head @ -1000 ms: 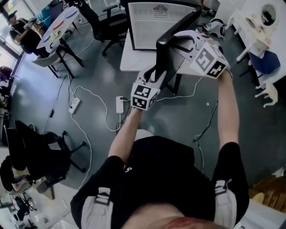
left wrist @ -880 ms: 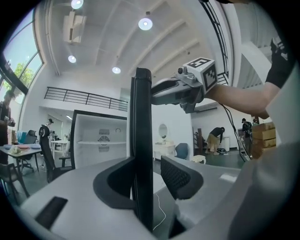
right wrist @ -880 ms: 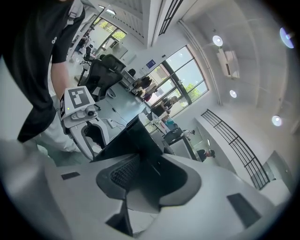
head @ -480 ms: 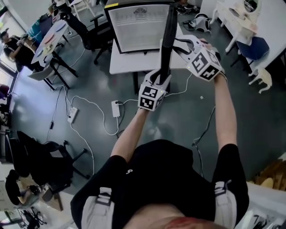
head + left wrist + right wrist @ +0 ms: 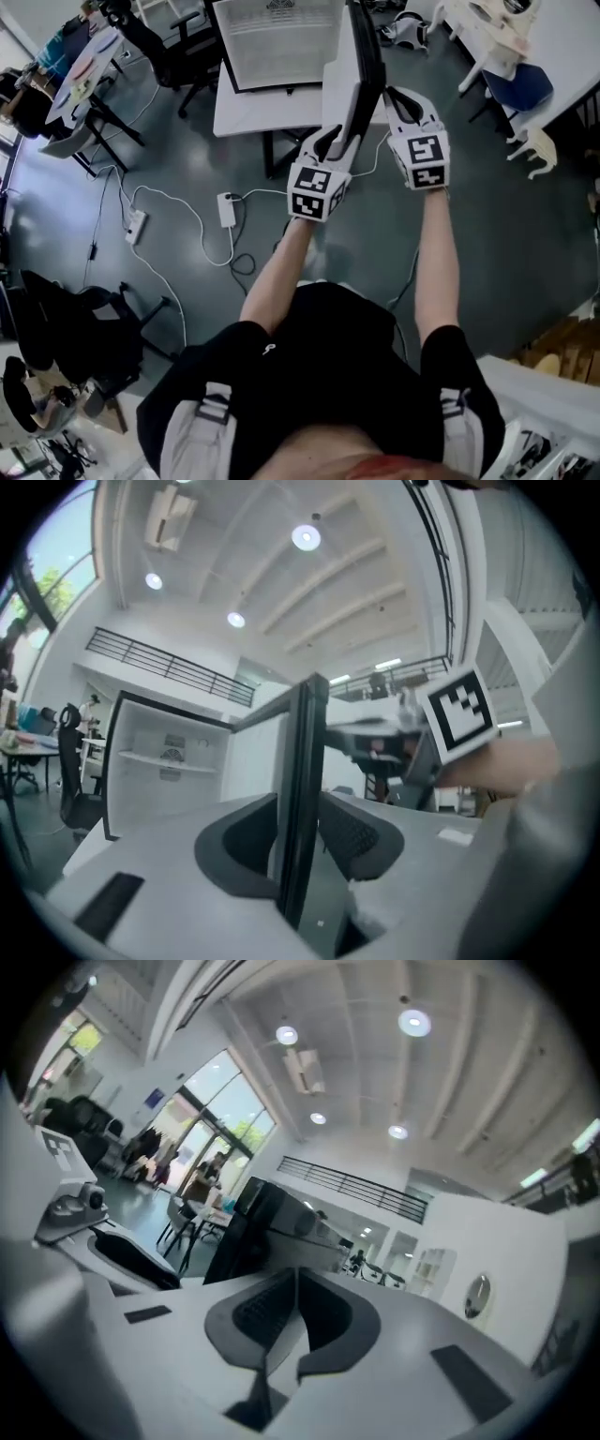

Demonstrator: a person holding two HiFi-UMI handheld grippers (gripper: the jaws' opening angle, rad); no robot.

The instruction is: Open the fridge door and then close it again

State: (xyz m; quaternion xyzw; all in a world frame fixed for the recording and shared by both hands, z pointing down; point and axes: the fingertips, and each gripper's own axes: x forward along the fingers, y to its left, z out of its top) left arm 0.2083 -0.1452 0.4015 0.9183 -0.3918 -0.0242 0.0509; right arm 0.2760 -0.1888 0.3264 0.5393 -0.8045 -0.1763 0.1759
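Standing open, showing a white shelved inside: small black-framed fridge [image 5: 277, 42]. Jutting out edge-on from its right side: thin dark fridge door [image 5: 367, 66].

I count two grippers, my left gripper [image 5: 339, 141] and my right gripper [image 5: 398, 94]. One fridge [image 5: 277, 37] stands ahead, its one door [image 5: 366, 56] between them. Left of my left gripper lie two: the nearer power strip [image 5: 226, 208] and the farther power strip [image 5: 137, 223].

A white tabletop [image 5: 253, 112] carries the open fridge [image 5: 277, 42]. Around it spreads the grey floor [image 5: 525, 216], where two white power strips [image 5: 226, 208] lie at the left.
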